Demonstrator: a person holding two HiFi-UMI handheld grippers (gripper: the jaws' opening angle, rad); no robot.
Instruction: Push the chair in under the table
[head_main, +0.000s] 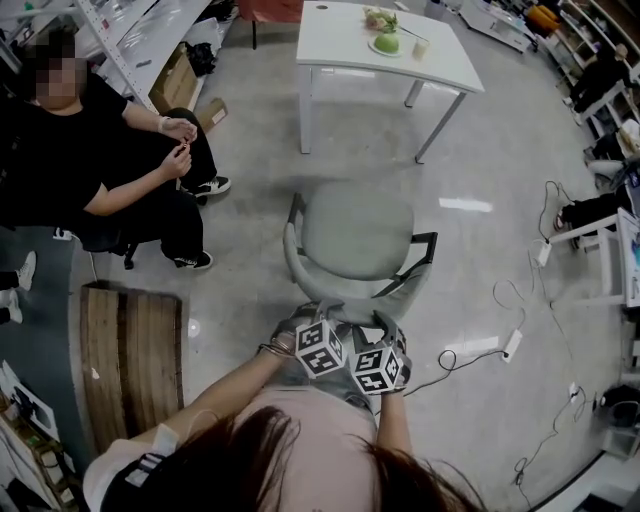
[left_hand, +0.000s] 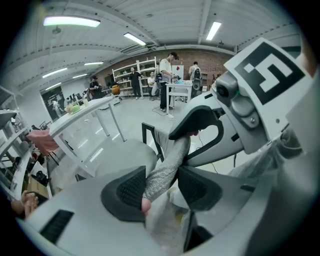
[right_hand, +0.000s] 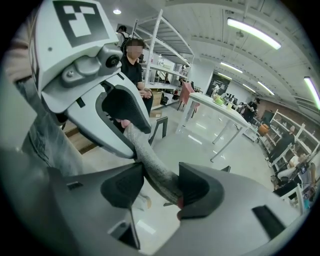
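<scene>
The left gripper (left_hand: 162, 187) and right gripper (right_hand: 155, 187) each clamped the top edge of the grey fabric chair with black armrests (head_main: 357, 230), which stood apart from the white rectangular table (head_main: 340, 40).

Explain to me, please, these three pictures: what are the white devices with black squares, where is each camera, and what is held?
There is no robot: a person holds a two-jaw tool in each hand. The head view looks down from a camera on the person's head; the other two cameras ride on the tools. The cubes with black squares belong to the tools. The left gripper and the right gripper both have their jaws closed on the grey backrest of the chair. Ahead stands a white table bearing a green round thing and small items too small to name.
</scene>
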